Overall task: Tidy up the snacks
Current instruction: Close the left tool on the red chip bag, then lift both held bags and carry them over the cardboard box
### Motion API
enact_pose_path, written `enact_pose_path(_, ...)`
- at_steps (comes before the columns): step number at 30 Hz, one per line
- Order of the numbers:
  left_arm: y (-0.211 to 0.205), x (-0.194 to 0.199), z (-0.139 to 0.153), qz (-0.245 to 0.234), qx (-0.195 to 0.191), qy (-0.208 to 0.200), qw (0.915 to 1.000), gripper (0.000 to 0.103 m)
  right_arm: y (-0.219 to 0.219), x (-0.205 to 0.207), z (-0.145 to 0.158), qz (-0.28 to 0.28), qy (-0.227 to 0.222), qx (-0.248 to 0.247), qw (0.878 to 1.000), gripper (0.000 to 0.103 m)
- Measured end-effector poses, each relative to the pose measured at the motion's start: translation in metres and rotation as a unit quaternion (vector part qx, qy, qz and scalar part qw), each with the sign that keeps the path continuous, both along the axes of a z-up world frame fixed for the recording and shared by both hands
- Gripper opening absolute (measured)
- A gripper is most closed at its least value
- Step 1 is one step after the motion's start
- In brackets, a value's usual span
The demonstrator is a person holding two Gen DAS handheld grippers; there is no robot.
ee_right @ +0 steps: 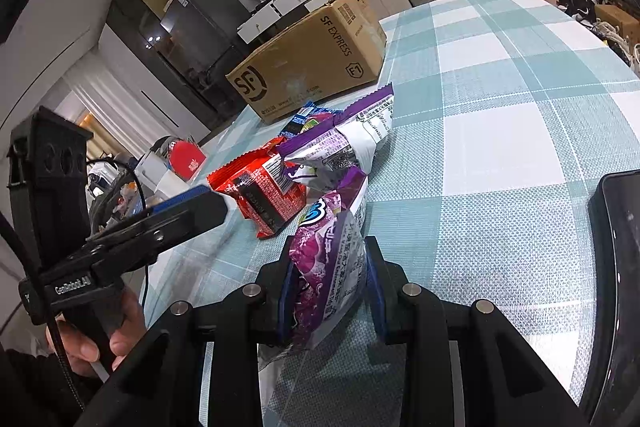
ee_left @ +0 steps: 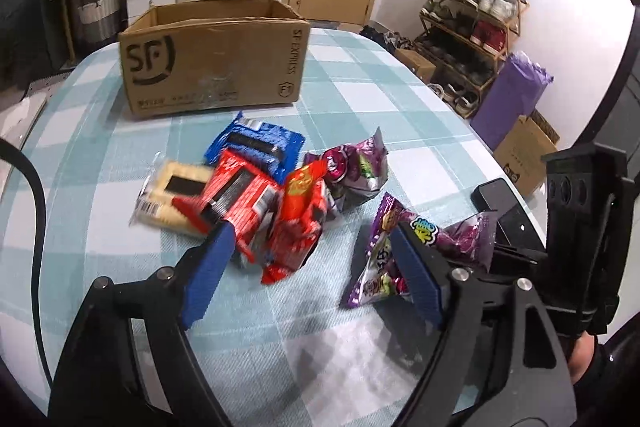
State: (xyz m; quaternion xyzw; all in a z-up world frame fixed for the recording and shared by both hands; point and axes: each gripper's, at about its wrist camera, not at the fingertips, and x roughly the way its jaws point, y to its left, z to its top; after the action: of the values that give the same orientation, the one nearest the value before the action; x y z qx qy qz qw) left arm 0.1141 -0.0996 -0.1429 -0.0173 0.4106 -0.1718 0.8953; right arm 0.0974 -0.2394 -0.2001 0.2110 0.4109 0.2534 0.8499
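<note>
The right gripper (ee_right: pixel 330 291) has its fingers clenched on a purple snack bag (ee_right: pixel 326 267) low over the checked counter (ee_right: pixel 500 131), while the left gripper (ee_left: pixel 308 267) hangs spread and empty above the snack pile (ee_left: pixel 264 187) before the cardboard box (ee_left: pixel 216 59).

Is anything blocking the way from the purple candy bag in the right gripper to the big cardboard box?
Yes. The right gripper is shut on the purple bag, and the snack pile lies on the table between it and the cardboard box. Lifting over it looks clear.
</note>
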Motion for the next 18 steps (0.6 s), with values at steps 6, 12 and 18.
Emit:
enact_pose_path(6,-0.009,0.017,-0.008,-0.016,0.012,0.002,0.9998,0.065,-0.001,0.000,0.000,0.000,0.001,0.003,1.000,0.030)
enact_pose_path(12,-0.006,0.039,-0.034,-0.028,0.004,0.039,0.9988,0.025,-0.001,0.000,0.000,0.000,0.003,0.006,1.000,0.030)
enact_pose_path(18,0.000,0.035,-0.032,-0.039,-0.006,0.035,0.9986,0.022,-0.002,0.000,0.000,0.001,0.004,0.006,1.000,0.030)
